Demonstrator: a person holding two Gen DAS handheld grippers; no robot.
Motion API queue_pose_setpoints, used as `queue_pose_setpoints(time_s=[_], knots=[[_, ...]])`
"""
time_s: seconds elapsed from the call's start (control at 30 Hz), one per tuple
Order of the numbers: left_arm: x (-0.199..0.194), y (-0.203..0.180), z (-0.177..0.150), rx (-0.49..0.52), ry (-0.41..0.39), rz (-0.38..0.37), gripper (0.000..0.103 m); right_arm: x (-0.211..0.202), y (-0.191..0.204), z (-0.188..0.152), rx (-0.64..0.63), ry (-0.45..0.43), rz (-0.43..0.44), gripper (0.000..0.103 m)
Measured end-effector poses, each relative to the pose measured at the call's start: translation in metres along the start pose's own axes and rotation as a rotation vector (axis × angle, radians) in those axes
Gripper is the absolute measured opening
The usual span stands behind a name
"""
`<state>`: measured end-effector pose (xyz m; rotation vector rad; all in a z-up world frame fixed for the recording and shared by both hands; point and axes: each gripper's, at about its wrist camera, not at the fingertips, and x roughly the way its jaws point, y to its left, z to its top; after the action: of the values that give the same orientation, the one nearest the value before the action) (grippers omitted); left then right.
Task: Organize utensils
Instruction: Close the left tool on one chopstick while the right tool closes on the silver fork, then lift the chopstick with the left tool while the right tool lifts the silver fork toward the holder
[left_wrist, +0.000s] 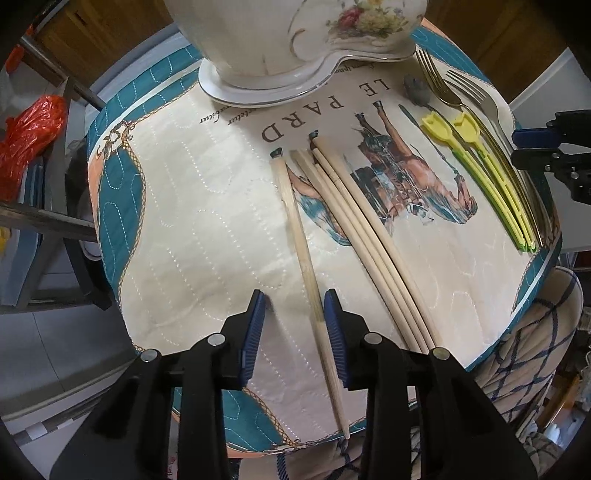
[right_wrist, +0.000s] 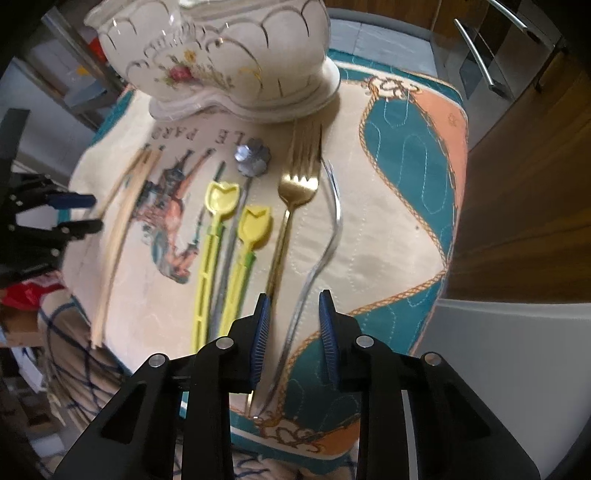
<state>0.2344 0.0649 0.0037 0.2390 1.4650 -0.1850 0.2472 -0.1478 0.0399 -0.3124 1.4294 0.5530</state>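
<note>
On a quilted mat (left_wrist: 184, 206) a single wooden chopstick (left_wrist: 299, 236) runs between the fingers of my left gripper (left_wrist: 295, 314). It lies close to the right pad and the jaws stand apart, not pressing it. Several more chopsticks (left_wrist: 369, 240) lie bundled just to the right. In the right wrist view my right gripper (right_wrist: 295, 317) is open over the thin handle of a silver fork (right_wrist: 334, 221), which passes between the pads. A gold fork (right_wrist: 297, 184) lies beside it, its handle by the left pad. Two yellow plastic spoons (right_wrist: 221, 199) and a small metal spoon (right_wrist: 253, 158) lie further left.
A large flowered porcelain vessel (left_wrist: 295, 37) on its dish stands at the mat's far edge. The left gripper (right_wrist: 96, 212) shows at the left of the right wrist view, and the right gripper (left_wrist: 514, 148) at the right edge of the left wrist view. A red bag (left_wrist: 29, 136) sits far left, a checked cloth (left_wrist: 535, 332) lower right.
</note>
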Motion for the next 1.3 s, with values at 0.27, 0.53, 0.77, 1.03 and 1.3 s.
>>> queue_pose_setpoints(time_s=[0.27, 0.53, 0.77, 1.03, 1.3], knots=[[0.002, -0.007, 0.004, 0.007, 0.038, 0.009, 0.032, 0.009, 0.006, 0.012, -0.029, 0.051, -0.056, 0.01], [-0.001, -0.008, 0.003, 0.023, 0.008, -0.011, 0.012, 0.004, -0.009, 0.006, 0.019, 0.019, -0.021, 0.003], [-0.006, 0.008, -0.018, -0.04, -0.103, -0.081, 0.006, -0.016, -0.04, -0.009, 0.066, -0.076, 0.082, 0.003], [-0.041, 0.039, -0.048, -0.133, -0.311, -0.159, 0.006, -0.046, -0.058, -0.022, 0.1, -0.236, 0.229, 0.003], [-0.094, 0.044, -0.059, -0.189, -0.608, -0.235, 0.006, -0.08, -0.053, -0.034, 0.115, -0.463, 0.309, 0.003]])
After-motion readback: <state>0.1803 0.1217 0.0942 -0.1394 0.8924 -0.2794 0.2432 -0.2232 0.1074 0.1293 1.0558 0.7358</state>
